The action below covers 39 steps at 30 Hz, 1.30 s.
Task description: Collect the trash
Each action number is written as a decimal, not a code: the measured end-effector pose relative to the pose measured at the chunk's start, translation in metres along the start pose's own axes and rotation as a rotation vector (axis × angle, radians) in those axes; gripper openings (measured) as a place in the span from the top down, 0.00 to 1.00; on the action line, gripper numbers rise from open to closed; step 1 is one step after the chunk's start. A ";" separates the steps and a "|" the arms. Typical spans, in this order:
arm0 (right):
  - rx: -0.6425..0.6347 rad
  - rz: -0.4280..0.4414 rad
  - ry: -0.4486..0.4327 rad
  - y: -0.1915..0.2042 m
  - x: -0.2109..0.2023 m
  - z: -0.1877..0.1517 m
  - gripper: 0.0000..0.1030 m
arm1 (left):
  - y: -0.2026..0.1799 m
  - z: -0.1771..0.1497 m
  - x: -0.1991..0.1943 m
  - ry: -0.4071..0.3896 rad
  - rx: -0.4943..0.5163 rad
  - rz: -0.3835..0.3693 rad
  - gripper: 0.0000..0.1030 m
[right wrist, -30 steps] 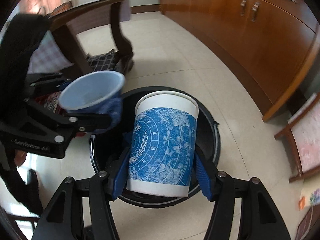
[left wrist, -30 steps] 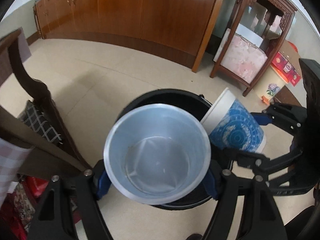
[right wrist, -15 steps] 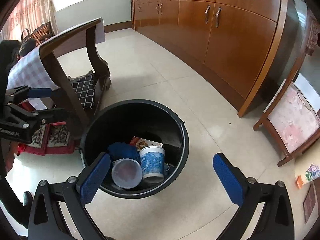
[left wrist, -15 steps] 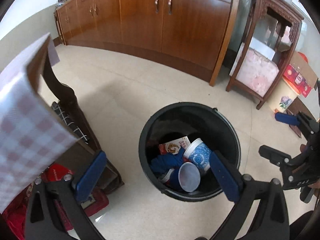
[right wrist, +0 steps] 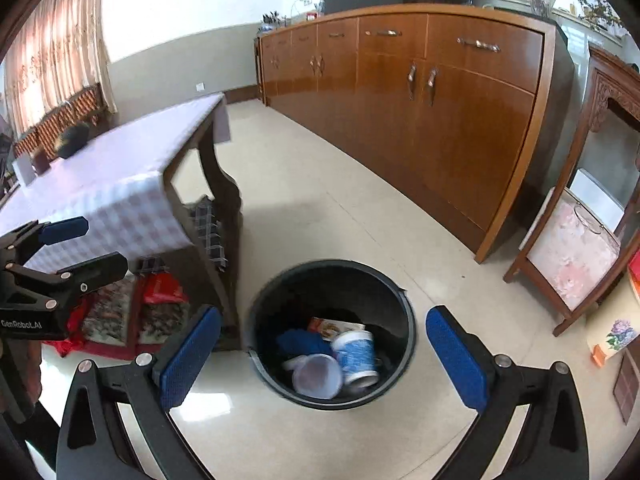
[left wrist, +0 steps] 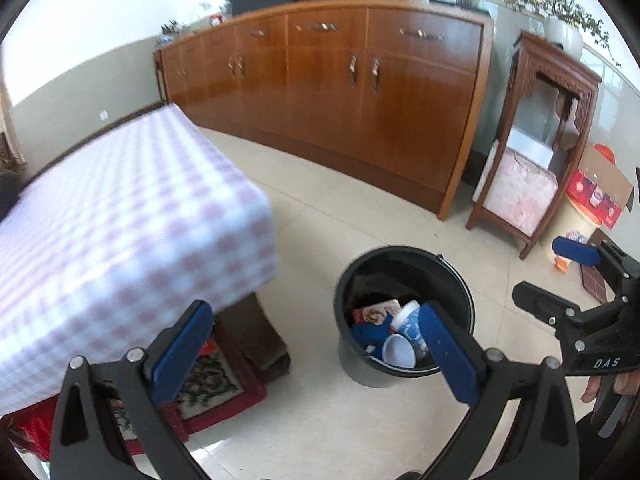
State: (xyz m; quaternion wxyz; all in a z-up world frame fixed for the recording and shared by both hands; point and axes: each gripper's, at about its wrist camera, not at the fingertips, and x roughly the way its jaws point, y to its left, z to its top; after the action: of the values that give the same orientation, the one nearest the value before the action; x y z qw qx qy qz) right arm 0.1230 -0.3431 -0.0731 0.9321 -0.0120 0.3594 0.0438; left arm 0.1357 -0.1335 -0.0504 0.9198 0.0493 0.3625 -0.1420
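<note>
A black trash bin (left wrist: 456, 280) (right wrist: 400, 300) stands on the tiled floor. Inside lie a blue-patterned paper cup (left wrist: 408, 322) (right wrist: 356, 354), a clear plastic cup (left wrist: 396, 352) (right wrist: 318, 376), a blue cloth (right wrist: 300, 342) and a red-and-white wrapper (left wrist: 376, 310) (right wrist: 336, 326). My left gripper (left wrist: 316, 354) is open and empty, raised above the floor left of the bin. My right gripper (right wrist: 324, 364) is open and empty, high above the bin. Each gripper shows in the other's view, the right one (left wrist: 576, 284) and the left one (right wrist: 64, 248).
A table with a checked cloth (left wrist: 120, 216) (right wrist: 100, 184) stands left of the bin, with rugs and red items (right wrist: 132, 312) beneath. A long wooden cabinet (right wrist: 420, 104) runs along the back. A carved wooden stand (left wrist: 536, 152) and boxes (left wrist: 596, 192) are at right.
Both grippers opened and dropped their cups into the bin, then rose and pulled back. The bin now looks smaller and the tabletop has come into view.
</note>
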 end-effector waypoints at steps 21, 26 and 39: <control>0.068 -0.034 -0.166 0.102 -0.137 0.005 0.00 | 0.048 -0.028 -0.141 -0.154 -0.086 0.128 0.00; 0.049 -0.070 -0.196 0.115 -0.159 0.004 0.00 | 0.049 -0.029 -0.166 -0.196 -0.086 0.126 0.00; 0.025 -0.147 -0.221 0.136 -0.178 -0.001 0.00 | 0.044 -0.034 -0.179 -0.232 -0.075 0.109 0.00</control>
State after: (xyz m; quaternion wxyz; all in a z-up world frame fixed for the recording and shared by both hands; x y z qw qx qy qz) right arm -0.0212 -0.2203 0.0465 0.9668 -0.0218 0.2532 -0.0278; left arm 0.0018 -0.0446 0.0455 0.9631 0.0178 0.2554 -0.0831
